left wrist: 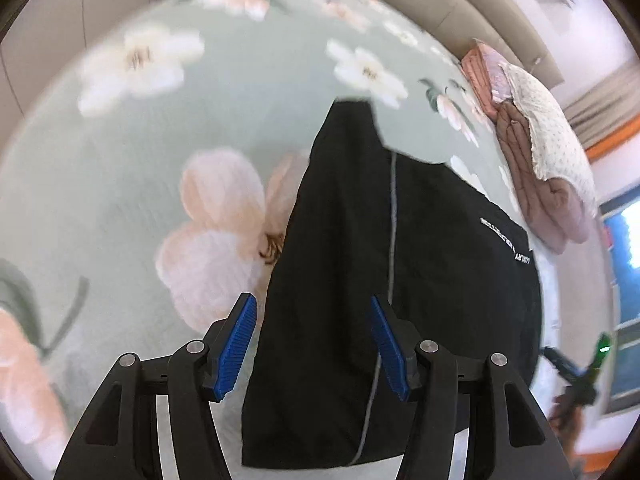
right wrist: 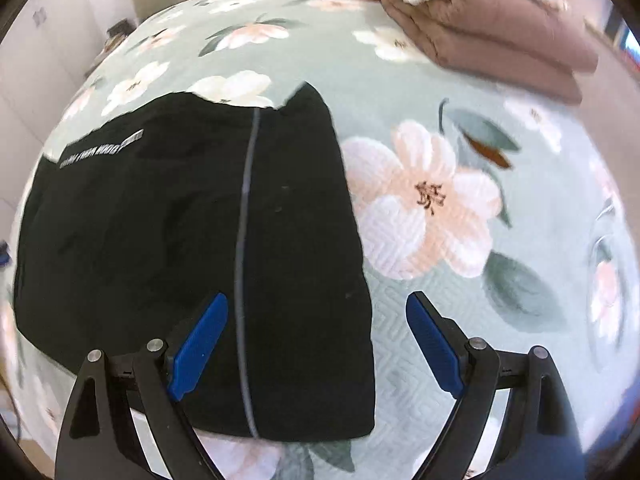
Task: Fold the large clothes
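In the left wrist view the left gripper [left wrist: 312, 344] stands with jaws apart and nothing held, above the black garment [left wrist: 360, 280], which lies folded on the floral bedspread [left wrist: 120, 160] from centre to lower right; white lettering near its right edge is too blurred to read. In the right wrist view the right gripper [right wrist: 318, 340] is spread wide and empty over the garment's [right wrist: 160, 240] right edge at centre-left, its white print at upper left unreadable, with folded brown bedding [right wrist: 480, 32] at upper right.
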